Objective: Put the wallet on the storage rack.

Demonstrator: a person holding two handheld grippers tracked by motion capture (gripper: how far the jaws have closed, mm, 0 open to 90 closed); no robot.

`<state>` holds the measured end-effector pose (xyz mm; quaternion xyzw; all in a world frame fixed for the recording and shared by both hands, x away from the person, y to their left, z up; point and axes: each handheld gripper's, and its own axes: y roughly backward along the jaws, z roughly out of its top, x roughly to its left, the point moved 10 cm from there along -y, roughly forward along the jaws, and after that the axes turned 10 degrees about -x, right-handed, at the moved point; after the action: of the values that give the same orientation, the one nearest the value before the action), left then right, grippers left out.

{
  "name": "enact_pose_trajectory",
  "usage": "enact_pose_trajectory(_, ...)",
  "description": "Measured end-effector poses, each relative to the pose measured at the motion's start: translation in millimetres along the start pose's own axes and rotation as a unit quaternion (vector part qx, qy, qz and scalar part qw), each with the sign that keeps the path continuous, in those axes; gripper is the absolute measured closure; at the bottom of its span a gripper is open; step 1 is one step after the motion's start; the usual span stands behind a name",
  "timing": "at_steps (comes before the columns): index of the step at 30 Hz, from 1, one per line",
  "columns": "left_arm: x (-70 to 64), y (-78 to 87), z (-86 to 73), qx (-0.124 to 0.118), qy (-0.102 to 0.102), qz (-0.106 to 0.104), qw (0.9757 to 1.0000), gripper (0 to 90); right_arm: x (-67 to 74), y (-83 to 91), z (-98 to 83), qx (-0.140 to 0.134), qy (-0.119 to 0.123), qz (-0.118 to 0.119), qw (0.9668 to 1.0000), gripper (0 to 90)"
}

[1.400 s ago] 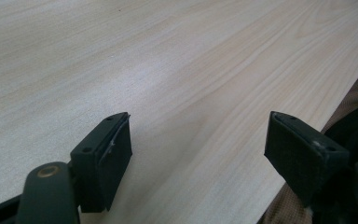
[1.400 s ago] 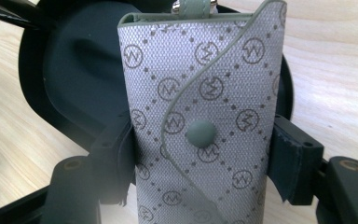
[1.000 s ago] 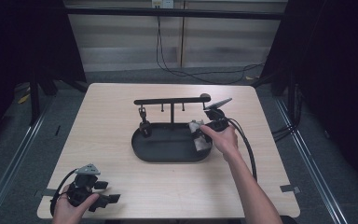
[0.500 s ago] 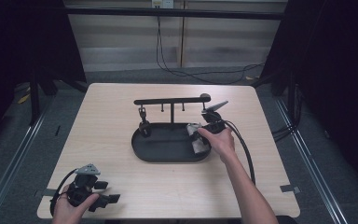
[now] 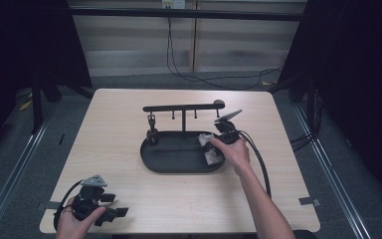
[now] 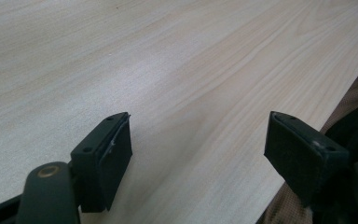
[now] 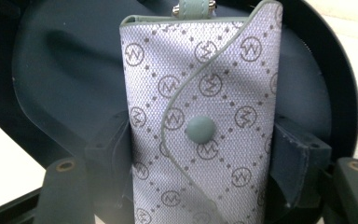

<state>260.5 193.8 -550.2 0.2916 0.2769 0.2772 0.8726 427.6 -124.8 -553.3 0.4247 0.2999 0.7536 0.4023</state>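
A grey patterned pouch with a pale green snap button and green trim stands between the jaws of my right gripper, which is shut on its sides. Behind it lies the black oval tray. In the high view the right gripper holds the pouch low over the right end of the tray. My left gripper rests at the table's near left corner. It is open, and bare wood lies between the jaws of the left gripper.
A black stand with a horizontal bar and small hooks rises from the back of the tray. A small dark item hangs from its left hook. The right gripper's cable trails across the table to the right.
The right gripper with the pouch has shifted slightly left and toward the person, lower over the tray's right end. The left gripper has stayed in place.
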Motion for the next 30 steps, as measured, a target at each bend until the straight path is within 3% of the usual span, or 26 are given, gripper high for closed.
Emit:
enact_pose_trajectory(14, -0.2, -0.1, 1.4, -0.006, 0.000, 0.003, 1.0000, 23.1, -1.7, 19.0, 7.6, -0.037, 0.010, 0.007, 0.9992, 28.0)
enact_pose_trajectory(30, 2.6, 3.7, 5.8, -0.027, 0.007, 0.008, 0.9996, 24.3, -9.4, 52.1, -1.7, -0.064, 0.045, -0.016, 0.9968, 23.9)
